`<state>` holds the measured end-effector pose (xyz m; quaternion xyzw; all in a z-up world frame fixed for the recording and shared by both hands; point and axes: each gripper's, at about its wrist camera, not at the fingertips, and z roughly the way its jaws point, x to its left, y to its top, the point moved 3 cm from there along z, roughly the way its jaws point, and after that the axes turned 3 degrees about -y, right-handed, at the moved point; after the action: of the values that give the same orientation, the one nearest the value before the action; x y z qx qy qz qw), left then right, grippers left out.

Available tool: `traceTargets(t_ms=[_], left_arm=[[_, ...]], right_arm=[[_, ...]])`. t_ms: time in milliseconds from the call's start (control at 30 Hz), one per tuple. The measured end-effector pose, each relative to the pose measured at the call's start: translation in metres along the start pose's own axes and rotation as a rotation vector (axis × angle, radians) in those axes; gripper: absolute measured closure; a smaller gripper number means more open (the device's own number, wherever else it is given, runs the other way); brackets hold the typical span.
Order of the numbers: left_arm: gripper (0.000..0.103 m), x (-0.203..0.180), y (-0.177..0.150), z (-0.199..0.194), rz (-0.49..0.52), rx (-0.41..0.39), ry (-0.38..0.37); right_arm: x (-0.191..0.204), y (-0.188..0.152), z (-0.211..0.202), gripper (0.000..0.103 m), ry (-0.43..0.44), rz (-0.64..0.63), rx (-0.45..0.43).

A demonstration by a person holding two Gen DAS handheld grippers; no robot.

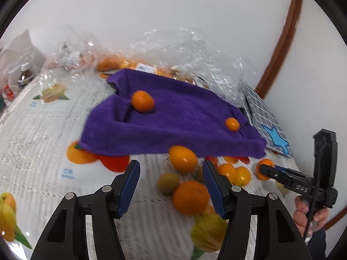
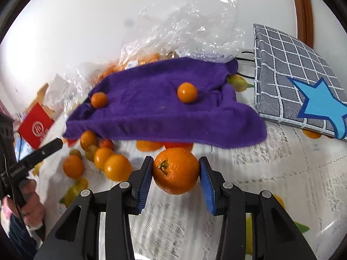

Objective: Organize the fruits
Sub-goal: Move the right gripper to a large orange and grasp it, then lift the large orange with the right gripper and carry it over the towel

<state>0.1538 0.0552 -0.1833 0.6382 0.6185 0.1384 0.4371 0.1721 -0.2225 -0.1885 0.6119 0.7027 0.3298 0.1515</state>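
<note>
Clamping an orange [image 2: 176,170], the right gripper [image 2: 176,173] sits at six o'clock below the purple towel [image 2: 160,117]; the left gripper [image 1: 171,179] hangs apart, holding nothing.

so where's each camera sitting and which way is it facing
Left wrist: on the left hand-held gripper, looking forward and down over loose fruit to the purple towel; its open fingers show, and the right hand-held gripper at right.
Right wrist: on the right hand-held gripper, looking down at the mandarin between its fingers; the left hand shows.
Shared: towel, star-print pouch, plastic bag.
</note>
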Motion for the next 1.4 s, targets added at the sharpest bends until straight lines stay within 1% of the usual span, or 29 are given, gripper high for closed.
traceTargets(t_ms=[67,133,200,367,500,567,633,733,833,900,967,1100,1133,1200,1267,1333,1400], left_arm=[[0.045,-0.005,-0.005,0.002,0.011,0.026,-0.021],[0.045,-0.008,-0.007,0.003,0.012,0.041,-0.023],[0.045,-0.007,-0.007,0.003,0.005,0.04,-0.019],[0.045,0.005,-0.004,-0.001,-0.063,0.008,-0.017],[0.047,0.01,-0.003,0.002,-0.091,0.019,-0.012],[0.047,0.006,-0.003,0.002,-0.079,0.025,-0.034],[0.047,-0.003,-0.006,0.0,-0.035,0.032,-0.061],[0.047,-0.015,-0.01,0.005,0.014,0.076,-0.074],[0.047,-0.013,-0.011,0.004,0.004,0.078,-0.067],[0.047,-0.012,-0.013,0.005,-0.008,0.092,-0.064],[0.047,-0.014,-0.015,0.007,0.004,0.111,-0.06],[0.051,-0.022,-0.018,0.011,0.049,0.132,-0.053],[0.052,-0.022,-0.019,0.013,0.05,0.143,-0.05],[0.059,-0.021,-0.019,0.017,0.049,0.161,-0.037],[0.062,-0.021,-0.02,0.019,0.051,0.17,-0.018],[0.064,-0.02,-0.02,0.019,0.047,0.169,-0.011],[0.064,-0.018,-0.02,0.019,0.037,0.167,-0.019]], right_arm=[[0.002,-0.006,0.003,0.06,0.001,-0.023,0.016],[0.003,-0.01,0.005,0.059,-0.021,-0.031,0.028],[0.005,-0.01,0.003,0.059,-0.013,-0.03,0.01],[0.006,-0.011,0.0,0.059,-0.021,-0.035,-0.008],[0.01,-0.011,0.002,0.059,-0.035,-0.058,-0.001],[0.01,-0.012,0.003,0.059,-0.036,-0.062,0.003],[0.009,-0.012,0.003,0.059,-0.035,-0.061,0.003],[0.007,-0.011,0.003,0.059,-0.014,-0.046,0.004],[0.002,-0.009,0.002,0.059,0.033,-0.021,0.0],[0.001,-0.009,0.003,0.059,0.045,-0.007,0.003],[0.001,-0.009,0.003,0.059,0.048,-0.005,0.005],[0.003,-0.009,0.004,0.059,0.031,-0.013,0.007],[0.004,-0.009,0.005,0.059,0.024,-0.017,0.009],[0.005,-0.009,0.007,0.059,0.007,-0.022,0.017],[0.006,-0.009,0.007,0.058,-0.001,-0.027,0.02],[0.006,-0.01,0.008,0.058,-0.005,-0.034,0.02],[0.007,-0.01,0.008,0.058,-0.003,-0.042,0.024]])
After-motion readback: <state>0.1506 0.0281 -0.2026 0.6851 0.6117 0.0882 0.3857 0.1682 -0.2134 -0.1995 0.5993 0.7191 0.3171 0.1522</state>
